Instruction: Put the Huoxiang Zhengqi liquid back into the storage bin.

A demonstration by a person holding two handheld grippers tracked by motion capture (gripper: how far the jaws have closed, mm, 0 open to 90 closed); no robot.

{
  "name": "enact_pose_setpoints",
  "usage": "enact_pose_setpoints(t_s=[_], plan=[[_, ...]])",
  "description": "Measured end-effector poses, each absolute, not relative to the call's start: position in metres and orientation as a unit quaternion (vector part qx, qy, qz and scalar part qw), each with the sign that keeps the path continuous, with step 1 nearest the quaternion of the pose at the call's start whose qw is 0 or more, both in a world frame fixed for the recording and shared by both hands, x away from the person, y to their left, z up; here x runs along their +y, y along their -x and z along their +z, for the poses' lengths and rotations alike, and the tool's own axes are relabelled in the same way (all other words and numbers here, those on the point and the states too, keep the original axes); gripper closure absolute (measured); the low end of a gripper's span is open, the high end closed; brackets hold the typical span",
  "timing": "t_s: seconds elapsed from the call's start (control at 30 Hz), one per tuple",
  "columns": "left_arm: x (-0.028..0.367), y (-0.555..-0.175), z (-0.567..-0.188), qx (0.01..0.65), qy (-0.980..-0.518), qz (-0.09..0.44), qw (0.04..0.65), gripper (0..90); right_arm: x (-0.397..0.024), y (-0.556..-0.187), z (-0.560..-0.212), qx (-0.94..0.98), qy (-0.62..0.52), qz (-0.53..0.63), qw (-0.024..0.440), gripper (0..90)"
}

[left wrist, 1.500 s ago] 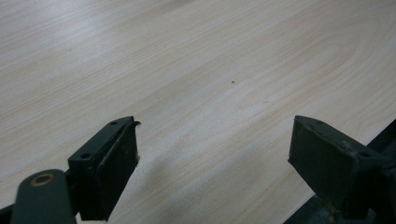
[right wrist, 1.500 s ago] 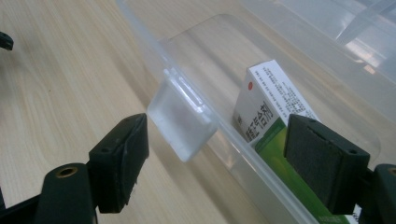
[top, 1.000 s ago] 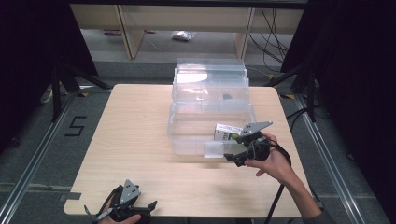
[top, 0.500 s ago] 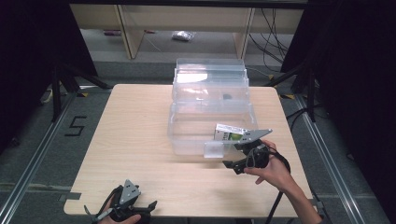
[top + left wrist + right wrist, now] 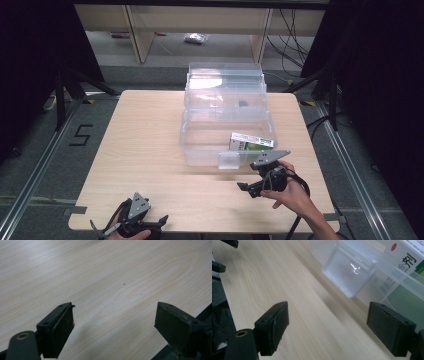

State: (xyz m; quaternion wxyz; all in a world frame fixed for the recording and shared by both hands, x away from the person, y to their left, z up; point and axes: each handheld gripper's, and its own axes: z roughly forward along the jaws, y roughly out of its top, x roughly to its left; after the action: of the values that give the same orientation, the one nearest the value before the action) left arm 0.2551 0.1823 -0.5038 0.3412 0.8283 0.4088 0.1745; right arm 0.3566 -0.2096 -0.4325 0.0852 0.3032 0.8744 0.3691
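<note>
Since the earlier frames the right gripper (image 5: pixel 245 188) has drawn back from the near wall of the clear plastic bin (image 5: pixel 200 145) toward the person and now sits lower over the surface (image 5: pixel 145 135), while its fingers (image 5: pixel 273 328) have just been opening with nothing between them. The green-and-white carton (image 5: pixel 251 142) that was beside those fingers a second ago lies inside the bin at its near right corner, tilted against the wall. The clear latch tab (image 5: pixel 229 160) on the bin's front hangs just beyond the right gripper; in the right gripper view it stands ahead of the spread fingers, apart from them, with the carton's printed face behind the wall. The left gripper (image 5: pixel 159 220) has kept its place at the near left edge of the surface, fingers (image 5: pixel 60 327) wide apart over bare wood and holding nothing. Count: two grippers, one carton, one near bin, with a second clear bin (image 5: pixel 225 82) stacked behind it, and a small dark object (image 5: pixel 243 104) inside that farther one.
</note>
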Motion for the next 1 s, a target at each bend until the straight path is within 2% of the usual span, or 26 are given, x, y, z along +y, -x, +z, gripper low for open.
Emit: enact_pose_setpoints(t_s=[0.17, 0.23, 0.27, 1.0], plan=[[0.18, -0.255, -0.505, 0.418, -0.818, 0.177, 0.353, 15.0, -0.212, -0.351, -0.438, 0.876, -0.301, 0.368, 0.085, 18.9], [0.183, -0.256, -0.504, 0.401, -0.832, 0.178, 0.34, 15.0, -0.214, -0.349, -0.44, 0.88, -0.292, 0.366, 0.084, 18.9], [0.18, -0.255, -0.505, 0.416, -0.82, 0.176, 0.351, 15.0, -0.214, -0.347, -0.442, 0.878, -0.298, 0.365, 0.085, 18.9], [0.181, -0.255, -0.505, 0.406, -0.828, 0.174, 0.345, 15.0, -0.227, -0.326, -0.465, 0.873, -0.325, 0.358, 0.071, 18.7]])
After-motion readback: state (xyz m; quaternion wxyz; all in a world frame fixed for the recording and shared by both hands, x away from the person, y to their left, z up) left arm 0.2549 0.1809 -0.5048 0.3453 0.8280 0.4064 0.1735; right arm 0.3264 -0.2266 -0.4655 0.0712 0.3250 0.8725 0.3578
